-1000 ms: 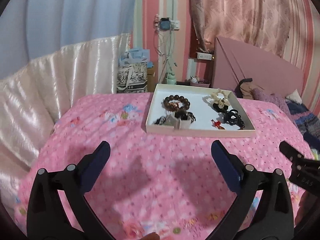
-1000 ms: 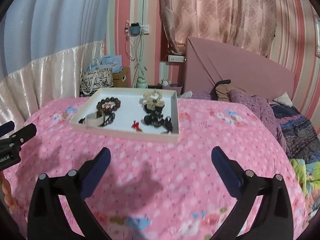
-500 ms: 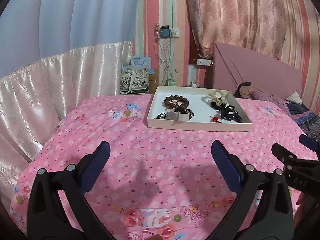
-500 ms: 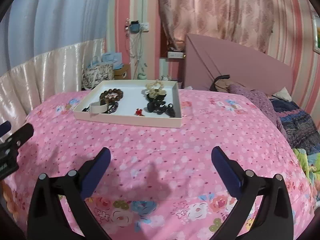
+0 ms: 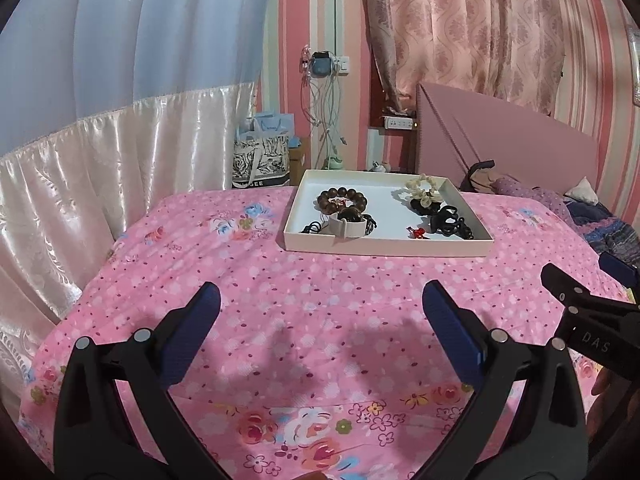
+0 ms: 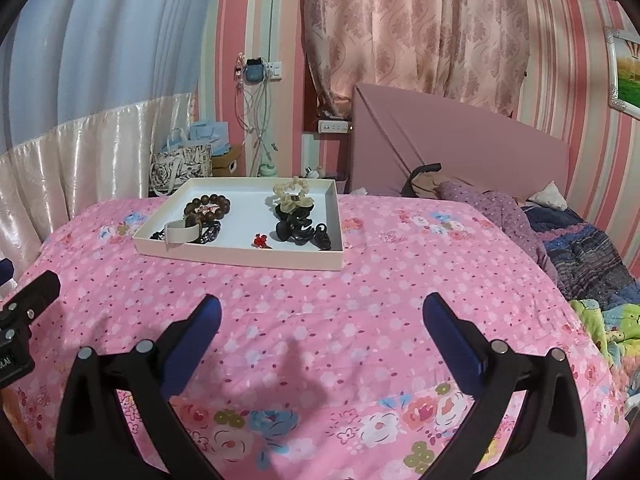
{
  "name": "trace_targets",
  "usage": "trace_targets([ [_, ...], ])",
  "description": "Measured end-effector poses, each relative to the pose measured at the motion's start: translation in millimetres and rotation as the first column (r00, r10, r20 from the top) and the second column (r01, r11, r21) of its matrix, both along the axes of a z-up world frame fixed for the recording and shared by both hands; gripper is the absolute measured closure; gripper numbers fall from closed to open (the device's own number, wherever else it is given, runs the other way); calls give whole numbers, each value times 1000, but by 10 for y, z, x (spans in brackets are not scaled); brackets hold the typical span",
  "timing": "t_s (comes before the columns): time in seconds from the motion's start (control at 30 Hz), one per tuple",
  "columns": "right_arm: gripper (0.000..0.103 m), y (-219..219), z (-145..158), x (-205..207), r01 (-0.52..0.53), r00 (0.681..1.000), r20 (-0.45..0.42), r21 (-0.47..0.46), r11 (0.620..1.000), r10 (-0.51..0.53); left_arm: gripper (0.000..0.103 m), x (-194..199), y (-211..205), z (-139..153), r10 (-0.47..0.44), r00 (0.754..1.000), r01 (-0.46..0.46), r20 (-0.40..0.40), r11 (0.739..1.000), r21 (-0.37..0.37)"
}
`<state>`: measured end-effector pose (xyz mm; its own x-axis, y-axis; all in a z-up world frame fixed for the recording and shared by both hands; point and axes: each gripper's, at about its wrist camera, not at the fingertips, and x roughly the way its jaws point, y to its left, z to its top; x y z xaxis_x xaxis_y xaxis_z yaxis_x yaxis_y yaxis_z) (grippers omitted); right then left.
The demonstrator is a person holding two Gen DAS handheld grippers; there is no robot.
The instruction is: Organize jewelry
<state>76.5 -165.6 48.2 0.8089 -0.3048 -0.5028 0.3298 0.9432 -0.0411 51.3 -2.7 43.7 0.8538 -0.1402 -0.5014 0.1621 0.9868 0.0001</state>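
Note:
A shallow cream tray (image 5: 384,249) (image 6: 240,257) rests on the pink floral bedspread, far ahead of both grippers. Inside lie a brown bead bracelet (image 5: 342,199) (image 6: 207,205), a cream band (image 5: 347,227) (image 6: 182,234) over dark cords, a cream scrunchie (image 5: 424,188) (image 6: 294,196), black hair clips (image 5: 450,220) (image 6: 304,232) and a small red charm (image 5: 417,233) (image 6: 261,241). My left gripper (image 5: 320,300) stands open and holds nothing, well short of the tray. My right gripper (image 6: 320,312) is open and holds nothing too. In the left wrist view the right gripper shows at the right edge.
The bedspread (image 5: 280,300) fills the foreground. A satin curtain (image 5: 100,168) hangs at the left, a pink headboard (image 6: 460,148) stands behind, and pillows and blankets (image 6: 580,248) lie at the right. A patterned bag (image 5: 260,164) sits beyond the bed.
Both grippers have drawn back from the tray, which now looks smaller and farther off. More of the bedspread's front edge shows. The jaws stay wide apart.

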Motion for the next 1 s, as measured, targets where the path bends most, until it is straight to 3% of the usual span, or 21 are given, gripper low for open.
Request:
trace_targets([
  [0.4, 2, -3, 1, -3, 14, 1000, 1, -14, 1000, -14, 3, 40, 1, -44, 1, 1000, -1, -31, 1000, -2],
  [0.63, 2, 4, 1, -8, 15, 1000, 3, -17, 1000, -15, 3, 20, -31, -47, 14, 1000, -14, -3, 999, 41],
  [1.0, 2, -24, 15, -32, 26, 1000, 11, -15, 1000, -26, 3, 38, 2, -41, 14, 1000, -14, -13, 999, 33],
])
